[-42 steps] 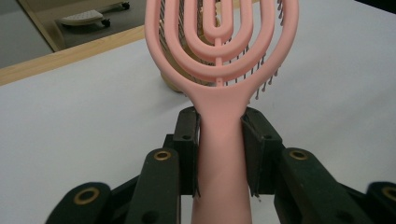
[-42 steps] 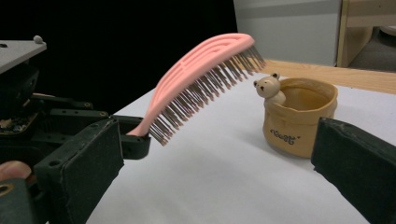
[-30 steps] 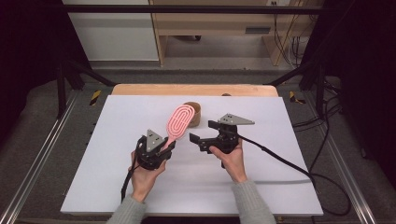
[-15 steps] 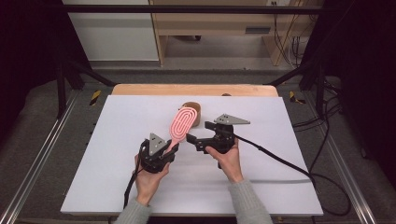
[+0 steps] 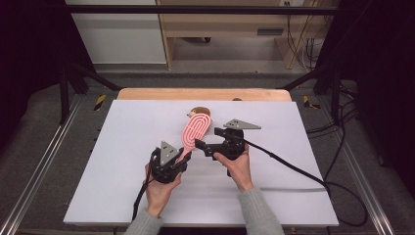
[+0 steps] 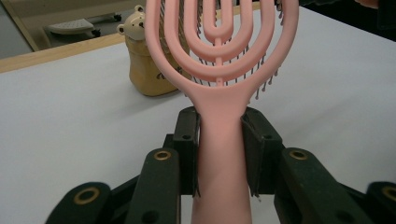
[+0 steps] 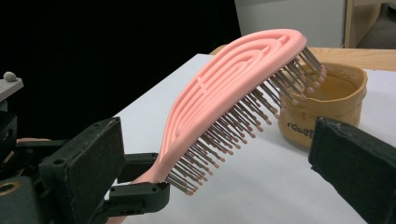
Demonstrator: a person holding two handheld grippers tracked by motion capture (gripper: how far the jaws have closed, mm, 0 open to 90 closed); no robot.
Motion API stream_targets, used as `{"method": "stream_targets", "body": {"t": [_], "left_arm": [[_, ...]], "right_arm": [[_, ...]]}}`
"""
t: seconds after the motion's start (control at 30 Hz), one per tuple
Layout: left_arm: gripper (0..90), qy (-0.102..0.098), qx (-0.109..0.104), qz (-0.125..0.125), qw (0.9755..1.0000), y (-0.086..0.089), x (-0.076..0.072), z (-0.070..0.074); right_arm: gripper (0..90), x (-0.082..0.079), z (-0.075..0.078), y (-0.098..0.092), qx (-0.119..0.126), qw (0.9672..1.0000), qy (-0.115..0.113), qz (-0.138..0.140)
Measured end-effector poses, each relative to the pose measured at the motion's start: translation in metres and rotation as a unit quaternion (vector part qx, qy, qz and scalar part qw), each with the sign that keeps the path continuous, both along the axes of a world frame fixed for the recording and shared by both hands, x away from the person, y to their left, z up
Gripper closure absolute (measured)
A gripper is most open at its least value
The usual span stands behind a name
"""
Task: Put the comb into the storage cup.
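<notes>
A pink vented hairbrush (image 5: 196, 128) stands tilted above the white table, bristles facing right. My left gripper (image 5: 183, 155) is shut on its handle (image 6: 219, 154), a jaw pad on each side. My right gripper (image 5: 201, 147) is open just right of the brush neck. In the right gripper view its two pads (image 7: 84, 163) stand wide apart with the brush (image 7: 224, 88) between and beyond them, touching neither. A tan bear-shaped cup (image 6: 144, 70) stands upright on the table behind the brush head (image 5: 198, 112).
The white table top (image 5: 122, 147) has a wooden strip (image 5: 147, 94) along its far edge. The right gripper's black cable (image 5: 293, 169) trails off to the right. Metal rails (image 5: 44, 166) flank the table.
The right gripper has edged left, closer to the brush neck. The left gripper and brush have shifted slightly right and nearer the person, still gripped.
</notes>
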State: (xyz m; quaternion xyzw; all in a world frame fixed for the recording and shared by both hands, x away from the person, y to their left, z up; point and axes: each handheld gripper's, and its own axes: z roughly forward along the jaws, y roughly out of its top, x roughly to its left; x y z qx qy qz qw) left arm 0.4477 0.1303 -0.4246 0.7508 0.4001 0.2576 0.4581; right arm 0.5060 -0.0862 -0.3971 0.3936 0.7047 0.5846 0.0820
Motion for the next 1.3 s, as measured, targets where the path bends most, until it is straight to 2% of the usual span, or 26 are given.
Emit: {"method": "stream_targets", "body": {"t": [0.27,0.7,1.3], "left_arm": [[69.3,-0.008,0.003,-0.004,1.0,-0.005,-0.004,0.0],[69.3,-0.013,0.005,-0.012,0.9998,-0.012,-0.008,-0.001],[69.3,-0.026,0.005,-0.013,0.9996,-0.017,-0.013,-0.002]], "right_arm": [[8.3,0.002,-0.002,0.002,0.007,0.9999,0.012,-0.009],[18.9,0.006,-0.004,0.003,0.012,0.999,0.043,-0.003],[44.3,0.006,-0.004,0.003,0.019,0.9979,0.061,0.0]]}}
